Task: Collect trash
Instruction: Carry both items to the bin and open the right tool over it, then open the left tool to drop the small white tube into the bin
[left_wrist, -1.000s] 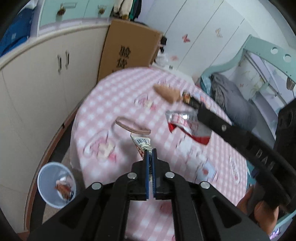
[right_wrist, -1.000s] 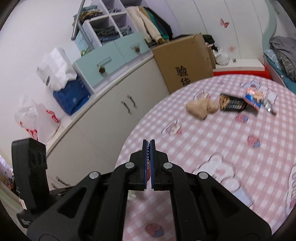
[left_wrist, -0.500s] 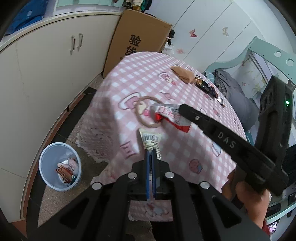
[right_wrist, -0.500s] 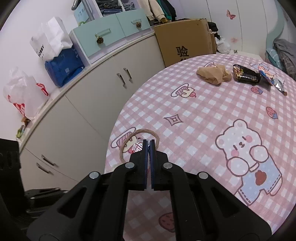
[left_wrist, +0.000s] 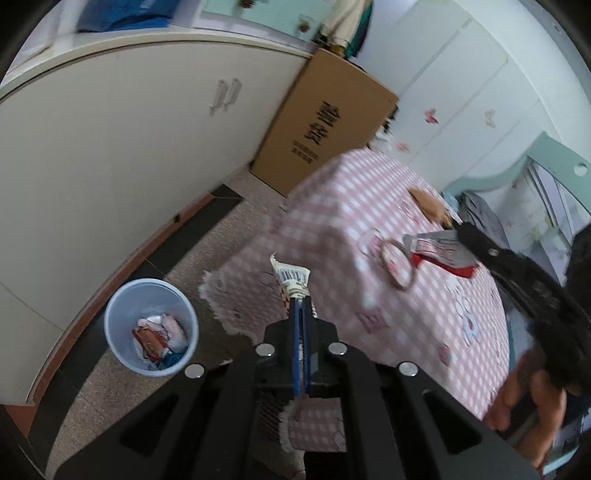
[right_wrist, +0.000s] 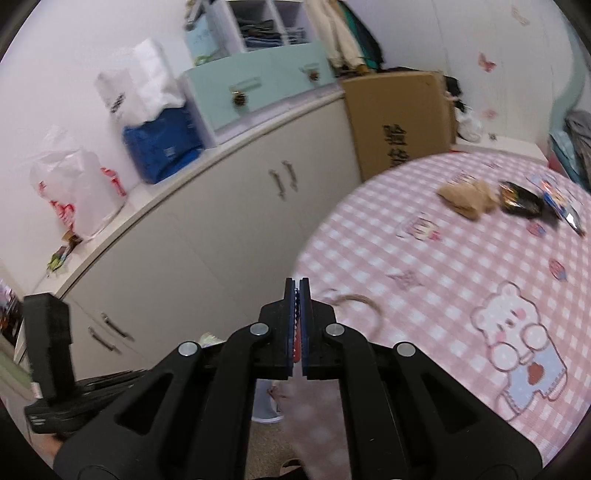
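Left wrist view: the left gripper (left_wrist: 300, 301) is clenched on a white barcode wrapper (left_wrist: 291, 278), which projects from between its fingertips over the floor beside the table edge. A blue trash bin (left_wrist: 151, 326) stands on the floor to the lower left, against the cream cabinet (left_wrist: 122, 147), and contains crumpled wrappers. The right gripper (left_wrist: 460, 236) reaches in from the right above the pink checked tablecloth (left_wrist: 369, 206), clamped on a red-and-silver snack packet (left_wrist: 439, 251). A brown rubber band (left_wrist: 397, 264) lies on the cloth just beside the packet. Right wrist view: the right gripper (right_wrist: 298, 286) has its jaws pressed together; a red strip shows between them. The rubber band (right_wrist: 360, 306) lies near the table edge; a tan crumpled item (right_wrist: 467, 195) and a dark packet (right_wrist: 519, 197) lie farther away on the tablecloth (right_wrist: 443, 266).
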